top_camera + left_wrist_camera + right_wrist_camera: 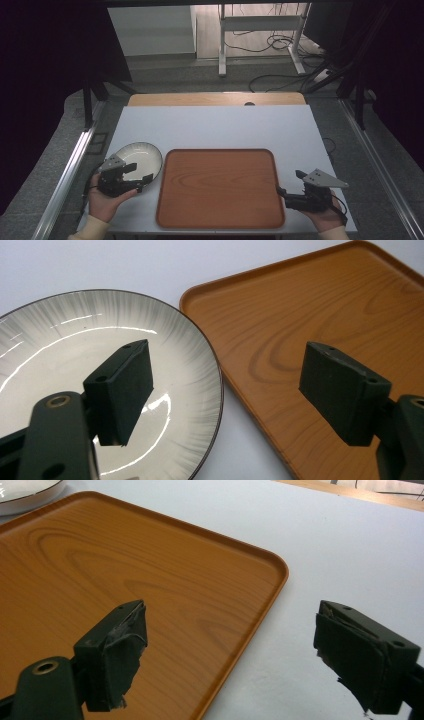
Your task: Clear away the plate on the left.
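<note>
A white plate [142, 155] with grey streaks and a dark rim lies on the table left of a wooden tray [220, 185]. My left gripper [140, 175] is open and straddles the plate's right rim [212, 360], one jaw over the plate [60, 340] and the other over the tray [280, 315]. My right gripper [281, 192] is open at the tray's right edge; in the right gripper view one jaw hangs over the tray [125, 555] and the other over the bare table. Nothing is held by either gripper [227, 652].
The table [215, 125] has a white top with a wooden strip along its far edge. Beyond it are a metal desk frame [260, 30] and cables on the floor. Metal rails run along both sides of the table.
</note>
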`<state>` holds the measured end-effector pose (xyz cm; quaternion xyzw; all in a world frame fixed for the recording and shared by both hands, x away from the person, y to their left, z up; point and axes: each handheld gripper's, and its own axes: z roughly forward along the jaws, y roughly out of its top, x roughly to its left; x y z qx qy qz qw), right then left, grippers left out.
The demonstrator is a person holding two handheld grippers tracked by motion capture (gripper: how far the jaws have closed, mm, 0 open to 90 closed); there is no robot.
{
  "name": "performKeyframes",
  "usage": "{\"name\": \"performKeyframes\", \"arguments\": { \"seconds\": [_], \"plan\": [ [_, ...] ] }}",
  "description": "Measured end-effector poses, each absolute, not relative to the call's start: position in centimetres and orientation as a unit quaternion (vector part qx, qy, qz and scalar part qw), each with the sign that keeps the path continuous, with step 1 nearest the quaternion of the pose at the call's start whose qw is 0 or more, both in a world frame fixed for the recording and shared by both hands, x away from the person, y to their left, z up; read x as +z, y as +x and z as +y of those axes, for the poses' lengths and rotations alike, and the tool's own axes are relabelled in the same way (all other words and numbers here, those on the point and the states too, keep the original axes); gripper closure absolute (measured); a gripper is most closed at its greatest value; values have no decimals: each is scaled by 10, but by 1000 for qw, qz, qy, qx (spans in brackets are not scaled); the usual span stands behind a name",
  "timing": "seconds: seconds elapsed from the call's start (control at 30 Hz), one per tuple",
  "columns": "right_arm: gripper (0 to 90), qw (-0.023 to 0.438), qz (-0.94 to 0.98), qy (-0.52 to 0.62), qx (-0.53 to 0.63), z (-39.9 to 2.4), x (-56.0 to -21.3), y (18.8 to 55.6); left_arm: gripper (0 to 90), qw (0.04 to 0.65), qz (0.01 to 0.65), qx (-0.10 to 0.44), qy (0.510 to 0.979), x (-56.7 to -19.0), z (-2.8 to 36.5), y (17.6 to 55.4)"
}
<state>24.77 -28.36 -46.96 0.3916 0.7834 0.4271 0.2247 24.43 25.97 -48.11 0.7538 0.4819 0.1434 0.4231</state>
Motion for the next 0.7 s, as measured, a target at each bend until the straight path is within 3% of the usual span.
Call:
{"name": "performKeyframes", "arguments": {
  "seconds": [0.7],
  "plan": [
    [159, 217, 784, 397, 425, -282, -471, 253, 209, 420, 479, 149, 756, -480, 262, 241]
  ]
}}
